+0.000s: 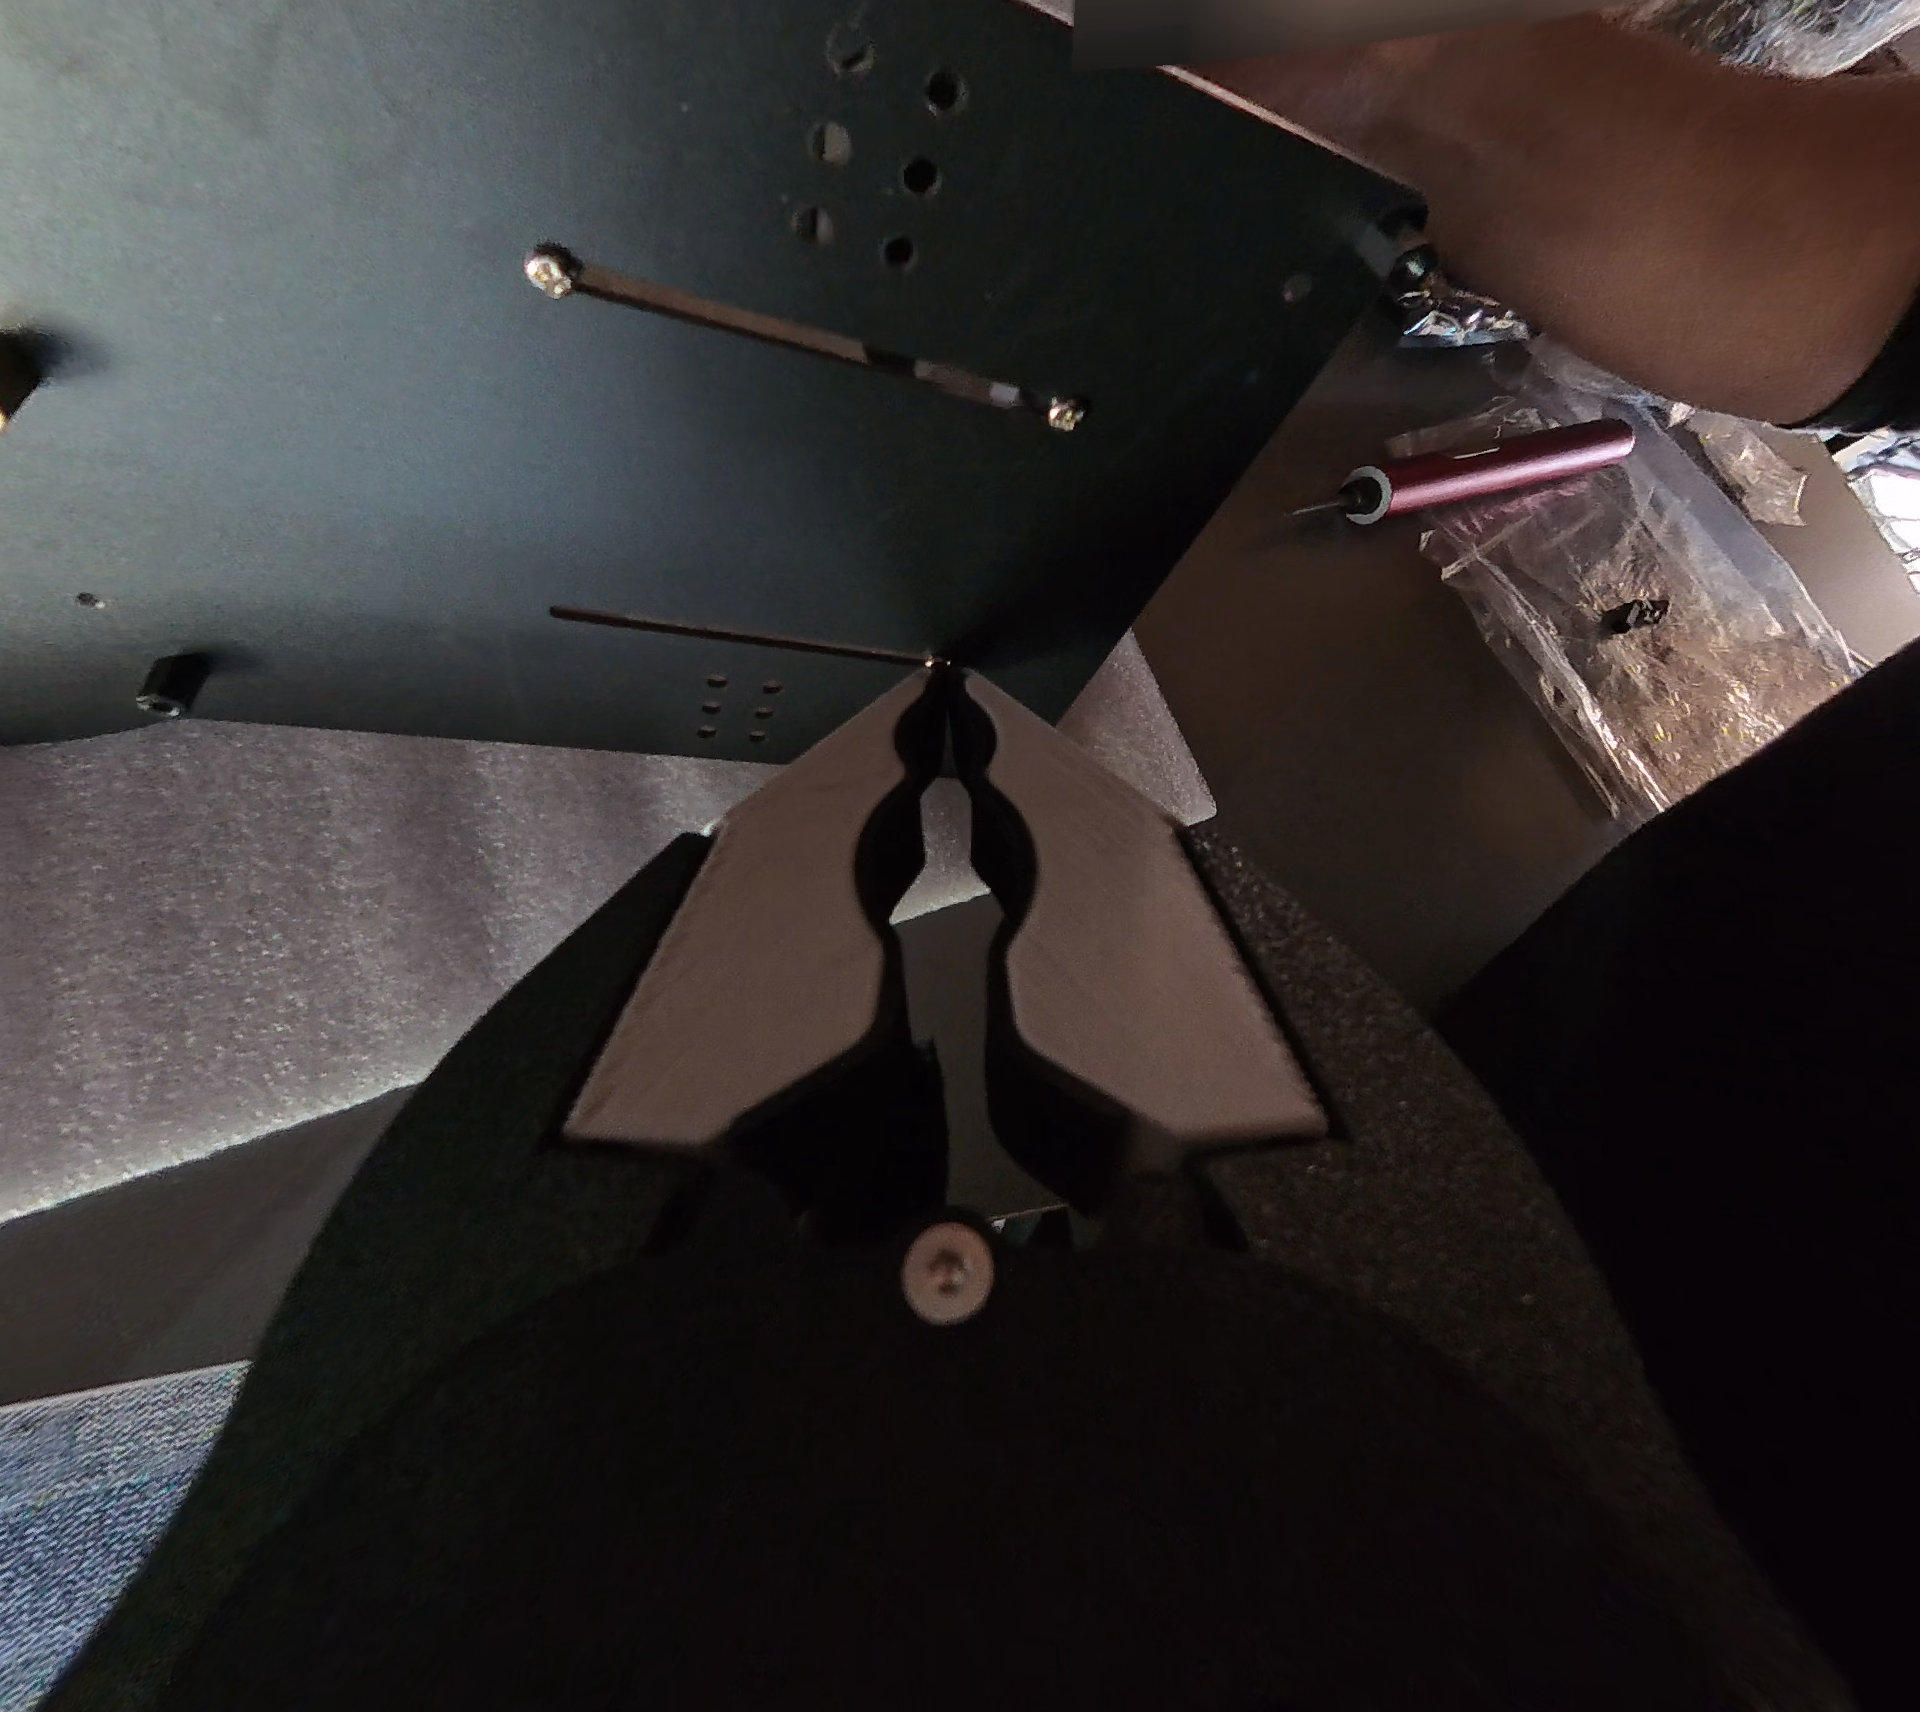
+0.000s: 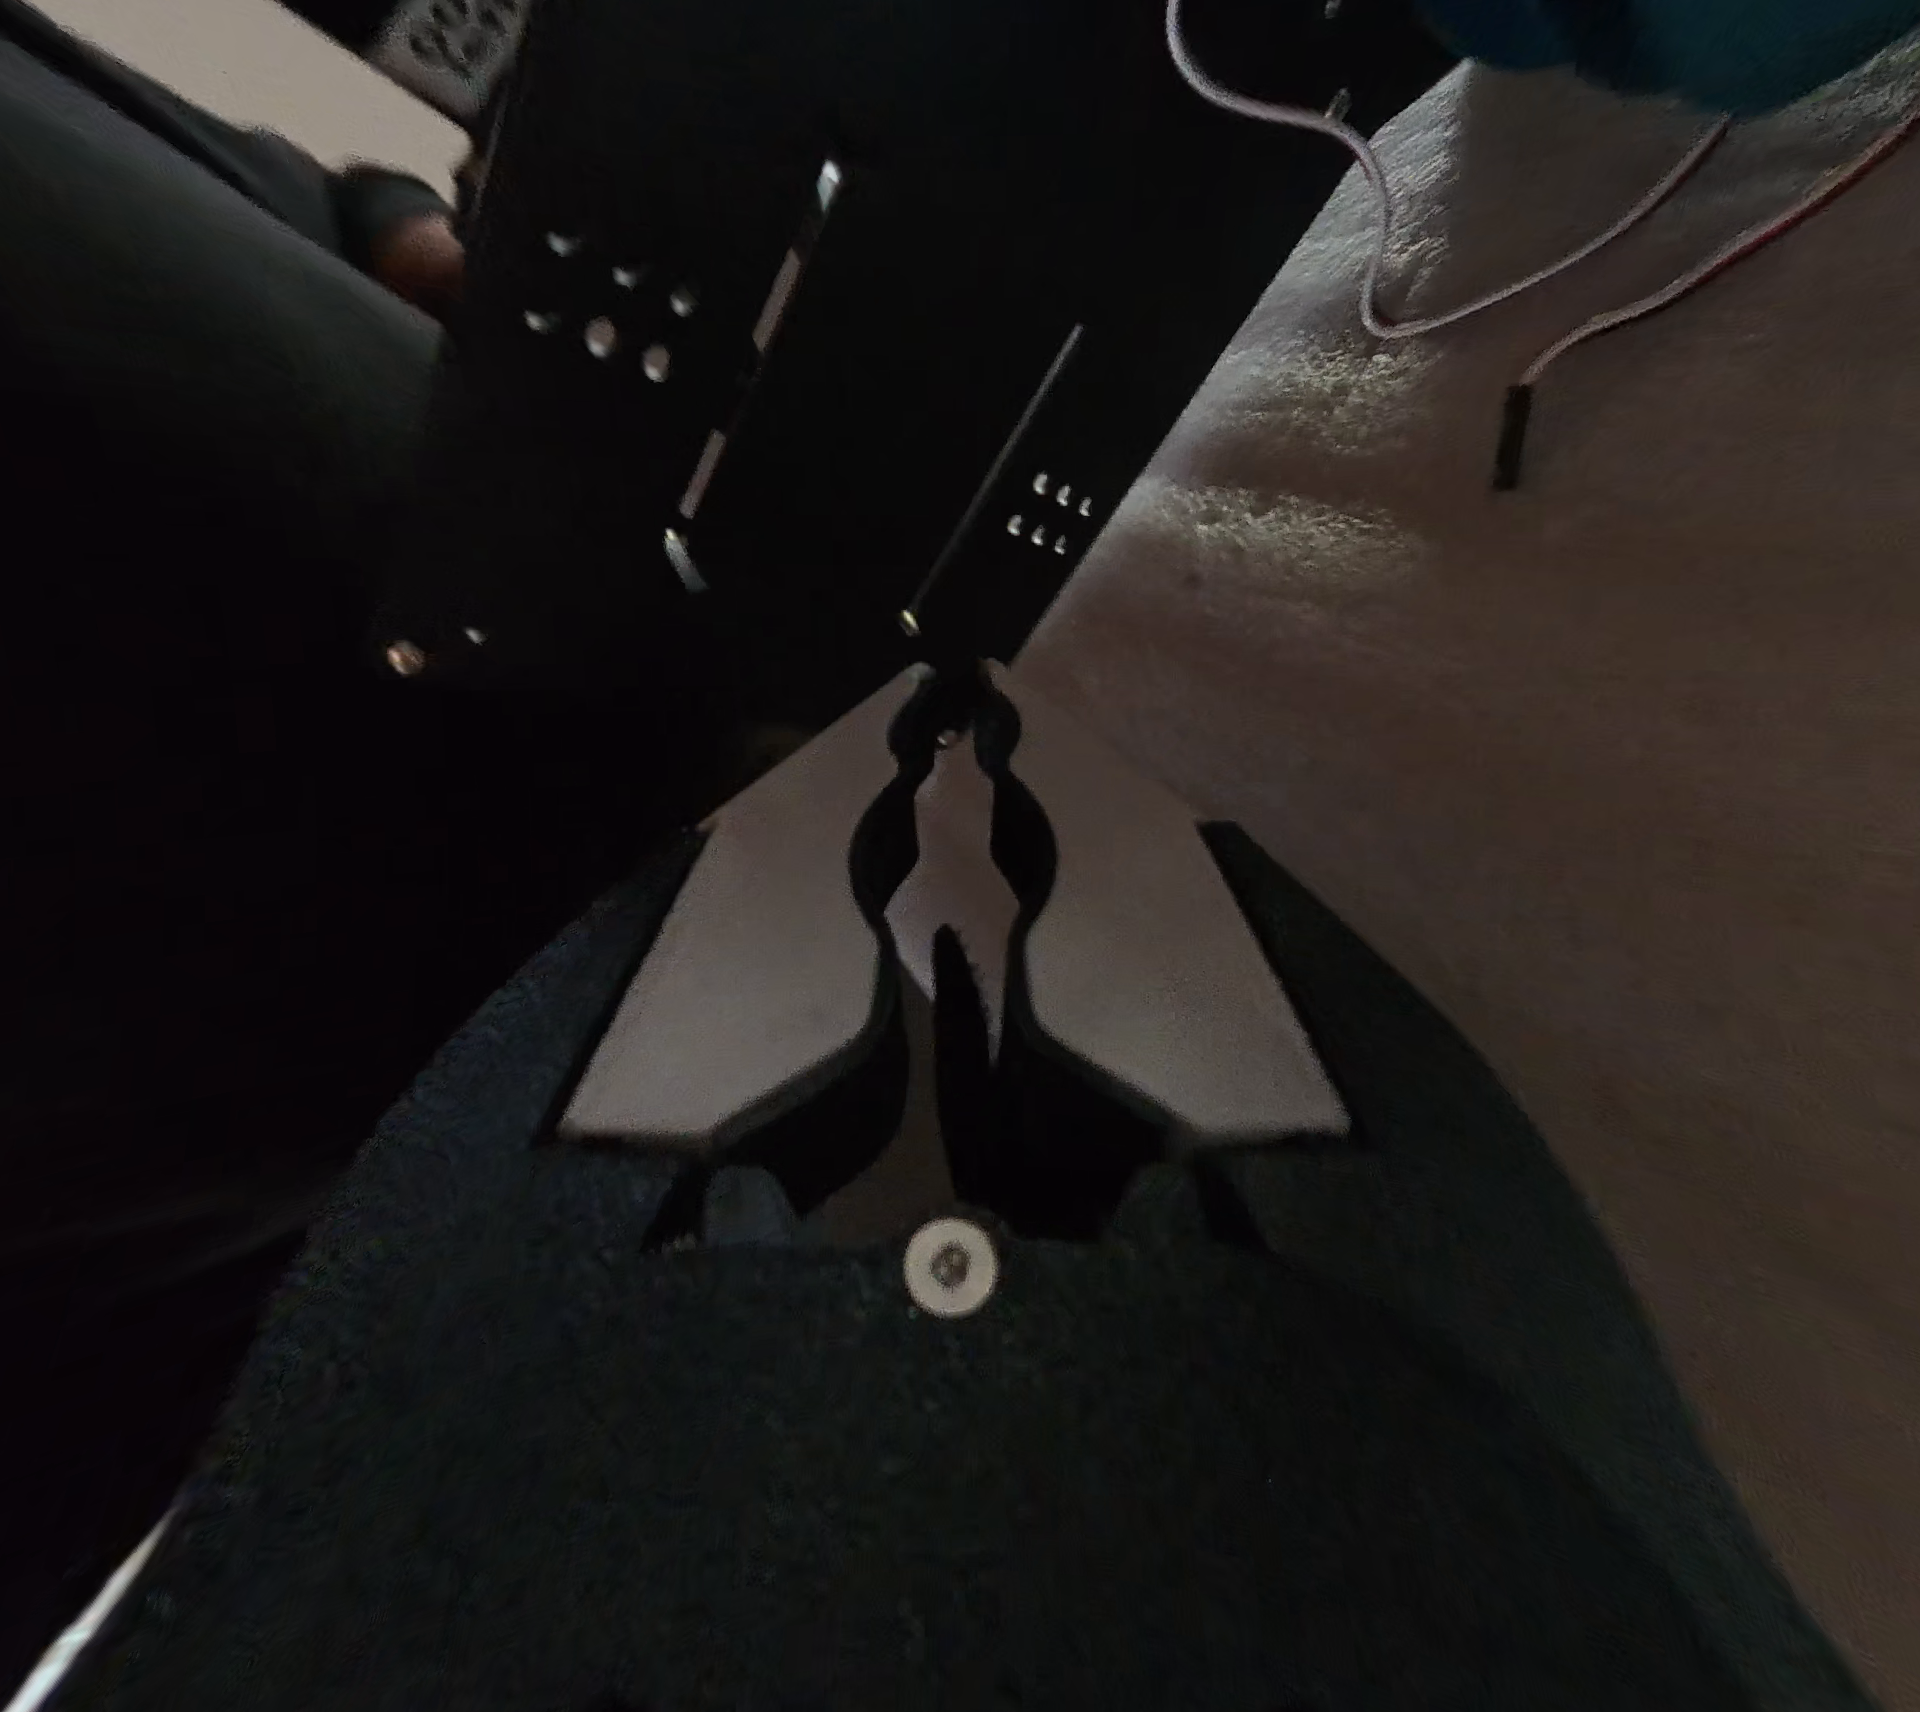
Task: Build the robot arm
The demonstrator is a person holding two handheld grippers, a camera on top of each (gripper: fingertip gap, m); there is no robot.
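Through the left wrist view we saw our left gripper (image 1: 948, 694) pinched tight on the edge of a black plate (image 1: 416, 260), a red screwdriver (image 1: 1496, 473) nearby. Through the right, our right gripper (image 2: 951, 696) clamped that plate (image 2: 831, 52) over white foam (image 2: 1455, 727).

A brown table (image 1: 1299, 789) carries a sheet of pale grey foam (image 1: 312, 914), and a black metal plate (image 1: 520, 104) with drilled holes and slots lies over the foam. Beside the plate, on the bare table, rests a dark red screwdriver (image 1: 1496, 473), touching a clear plastic bag (image 1: 1662, 654). In the right wrist view thin wires (image 2: 1382, 280) trail over the foam
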